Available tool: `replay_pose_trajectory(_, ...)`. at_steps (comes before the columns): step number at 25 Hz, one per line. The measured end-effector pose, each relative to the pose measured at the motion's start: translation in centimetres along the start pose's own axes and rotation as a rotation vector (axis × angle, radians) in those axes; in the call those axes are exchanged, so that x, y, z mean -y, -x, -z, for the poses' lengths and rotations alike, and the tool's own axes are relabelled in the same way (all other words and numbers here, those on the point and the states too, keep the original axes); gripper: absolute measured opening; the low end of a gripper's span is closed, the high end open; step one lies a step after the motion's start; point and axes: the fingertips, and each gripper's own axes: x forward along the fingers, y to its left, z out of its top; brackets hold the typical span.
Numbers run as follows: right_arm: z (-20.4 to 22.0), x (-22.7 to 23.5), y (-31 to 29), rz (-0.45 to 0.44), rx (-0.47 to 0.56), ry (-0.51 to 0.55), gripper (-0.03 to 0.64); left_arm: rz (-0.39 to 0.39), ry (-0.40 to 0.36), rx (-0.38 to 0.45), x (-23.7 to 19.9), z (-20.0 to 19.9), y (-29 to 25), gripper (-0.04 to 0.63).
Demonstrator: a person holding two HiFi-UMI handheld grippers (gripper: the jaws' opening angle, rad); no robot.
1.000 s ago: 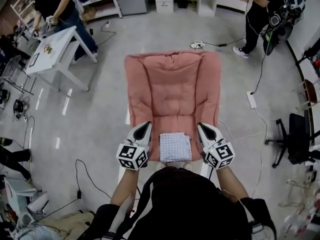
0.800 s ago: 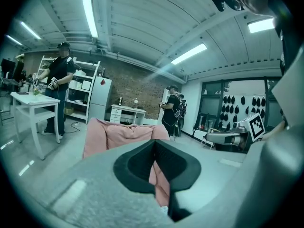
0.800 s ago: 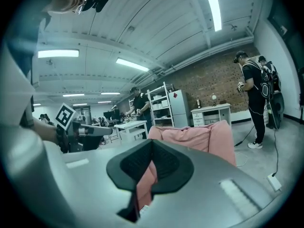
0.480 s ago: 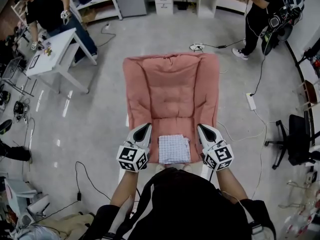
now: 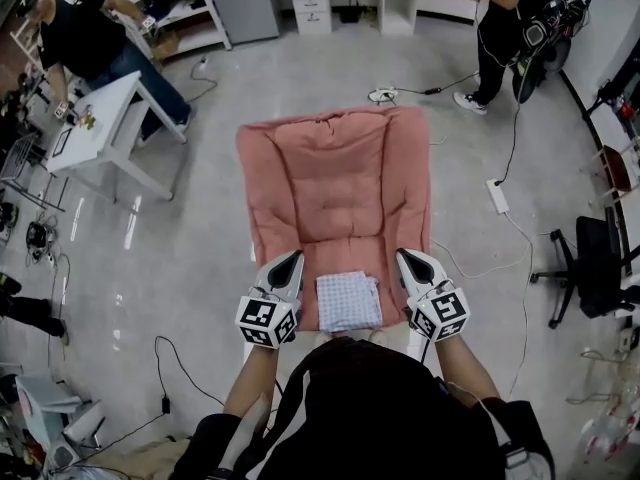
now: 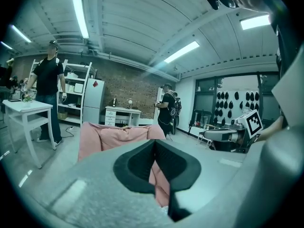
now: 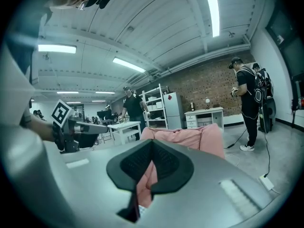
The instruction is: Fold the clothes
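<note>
- Left hand-held gripper (image 5: 291, 264): clenched shut, empty, at near-left edge of pink cushion (image 5: 335, 168).
- Right hand-held gripper (image 5: 407, 263): clenched, empty, at cushion's near-right edge.
- Folded checked cloth (image 5: 348, 300): on cushion's near end, btwn both, untouched.

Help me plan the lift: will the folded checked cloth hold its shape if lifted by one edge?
Probably not: the checked cloth is layered thin fabric, so it would likely droop and unfold. It looks light. Pushed, it may bunch on the soft pink cushion.
</note>
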Motion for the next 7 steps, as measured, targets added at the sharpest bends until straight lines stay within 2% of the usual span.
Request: replay_pose_trajectory(7,0.21,0.58,0.15,0.003,-0.003,-0.001,0.005,0.007,0.009,-0.012,0.46,0.43,-0.25,0.006)
